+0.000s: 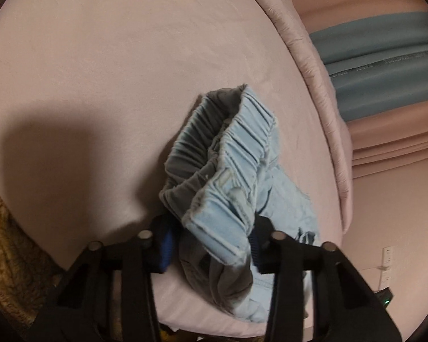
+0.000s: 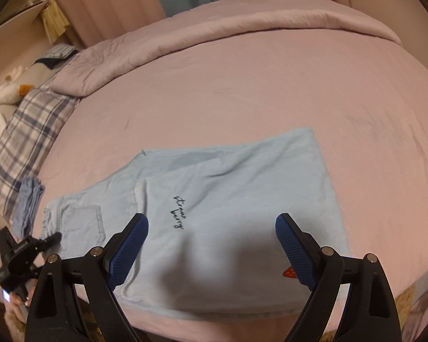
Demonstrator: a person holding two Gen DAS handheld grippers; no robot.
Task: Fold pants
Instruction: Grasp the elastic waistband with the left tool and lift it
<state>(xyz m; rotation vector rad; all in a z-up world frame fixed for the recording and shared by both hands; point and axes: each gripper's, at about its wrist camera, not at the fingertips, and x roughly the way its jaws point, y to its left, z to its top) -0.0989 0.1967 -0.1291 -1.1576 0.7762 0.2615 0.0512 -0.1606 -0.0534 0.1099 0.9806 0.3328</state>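
Light blue pants (image 2: 219, 199) lie on the pink bed sheet (image 2: 271, 91), legs folded over each other, with dark embroidered script on top and a back pocket at the left. My right gripper (image 2: 211, 245) is open above the near part of the legs, touching nothing. My left gripper (image 1: 211, 242) has its jaws around the bunched elastic waistband (image 1: 228, 154) and lifts it off the sheet (image 1: 100, 71). In the right wrist view the left gripper (image 2: 52, 239) shows at the waist end on the far left.
A rolled pink duvet (image 2: 214, 34) lies along the far side of the bed. A plaid pillow (image 2: 22, 125) and soft toys (image 2: 5, 91) are at the left. Pink and blue curtains (image 1: 385, 65) hang beyond the bed. The bed's near edge is just below the pants.
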